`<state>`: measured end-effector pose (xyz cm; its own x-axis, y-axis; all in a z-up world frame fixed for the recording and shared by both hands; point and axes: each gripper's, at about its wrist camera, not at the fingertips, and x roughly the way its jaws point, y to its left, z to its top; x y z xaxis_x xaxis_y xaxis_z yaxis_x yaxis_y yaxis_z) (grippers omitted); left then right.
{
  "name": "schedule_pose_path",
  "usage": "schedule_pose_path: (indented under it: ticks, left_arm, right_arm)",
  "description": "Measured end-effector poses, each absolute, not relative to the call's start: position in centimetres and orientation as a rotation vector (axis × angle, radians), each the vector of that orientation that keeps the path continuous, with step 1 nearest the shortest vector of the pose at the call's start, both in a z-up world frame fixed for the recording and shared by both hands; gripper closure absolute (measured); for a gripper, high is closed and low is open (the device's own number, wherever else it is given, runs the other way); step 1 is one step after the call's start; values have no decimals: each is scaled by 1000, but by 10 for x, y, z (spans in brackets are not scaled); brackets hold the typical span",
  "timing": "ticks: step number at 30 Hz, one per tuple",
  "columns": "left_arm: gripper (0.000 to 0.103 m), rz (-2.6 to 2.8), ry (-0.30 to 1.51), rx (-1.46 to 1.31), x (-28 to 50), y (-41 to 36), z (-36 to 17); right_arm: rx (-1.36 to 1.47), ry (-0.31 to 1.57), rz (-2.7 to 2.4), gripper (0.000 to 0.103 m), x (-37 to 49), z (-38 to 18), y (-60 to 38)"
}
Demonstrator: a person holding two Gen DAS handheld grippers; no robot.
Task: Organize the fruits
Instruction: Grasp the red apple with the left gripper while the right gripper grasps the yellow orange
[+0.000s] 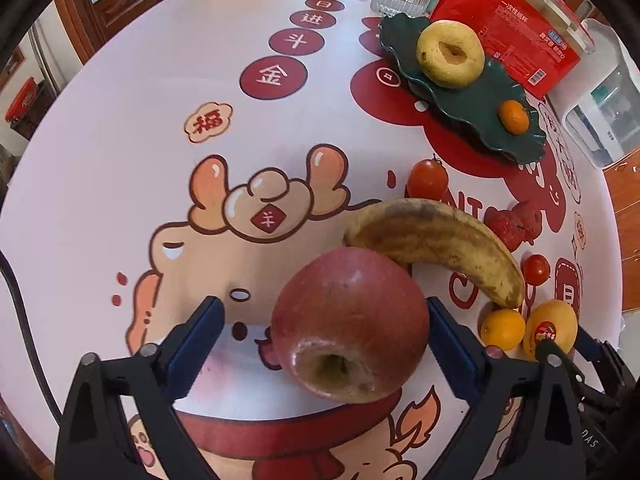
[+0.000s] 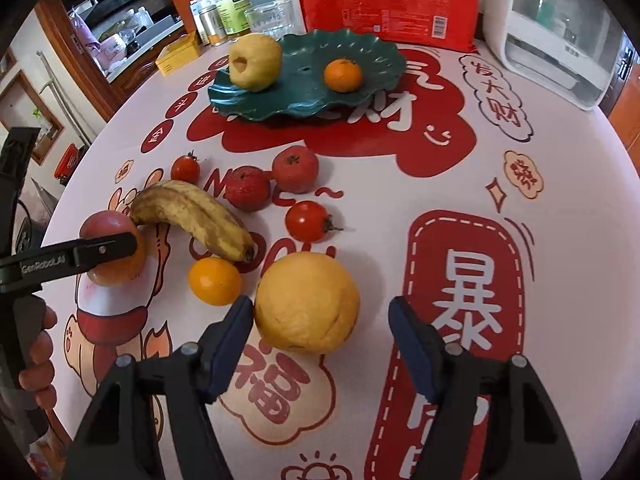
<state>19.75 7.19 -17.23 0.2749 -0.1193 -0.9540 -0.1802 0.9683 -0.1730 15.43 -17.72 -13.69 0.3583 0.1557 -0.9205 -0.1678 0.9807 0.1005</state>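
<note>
My left gripper [image 1: 326, 320] is open around a red apple [image 1: 350, 326] lying on the table; its right pad touches the apple, its left pad is apart from it. It also shows in the right wrist view [image 2: 116, 246]. My right gripper [image 2: 320, 320] is open around a large yellow orange [image 2: 307, 301], left pad close to it. A browned banana [image 2: 192, 216] lies between the two. A green leaf plate [image 2: 308, 96] at the back holds a yellow pear [image 2: 255, 61] and a mandarin [image 2: 343, 75].
A small orange [image 2: 215, 281], cherry tomatoes [image 2: 308, 221], [image 2: 185, 168] and two red hawthorn-like fruits [image 2: 249, 188] lie on the patterned tablecloth. A red packet [image 2: 386, 0], glass jars [image 2: 268, 18], bottles and a white appliance [image 2: 560, 32] stand along the back edge.
</note>
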Motion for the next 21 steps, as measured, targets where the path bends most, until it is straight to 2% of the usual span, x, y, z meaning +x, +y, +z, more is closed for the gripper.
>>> schedule_pose_path:
  ticks: [3, 8, 21]
  left_arm:
    - [21, 19, 1291, -278, 199, 69, -175]
    - [35, -13, 1270, -233, 198, 57, -174]
    - [36, -23, 1247, -238, 175, 58, -158]
  right_arm:
    - [-9, 1188, 224, 36, 155, -138, -176]
    - [12, 1212, 267, 48, 157, -142, -172]
    - [63, 1166, 318, 50, 147, -126, -174]
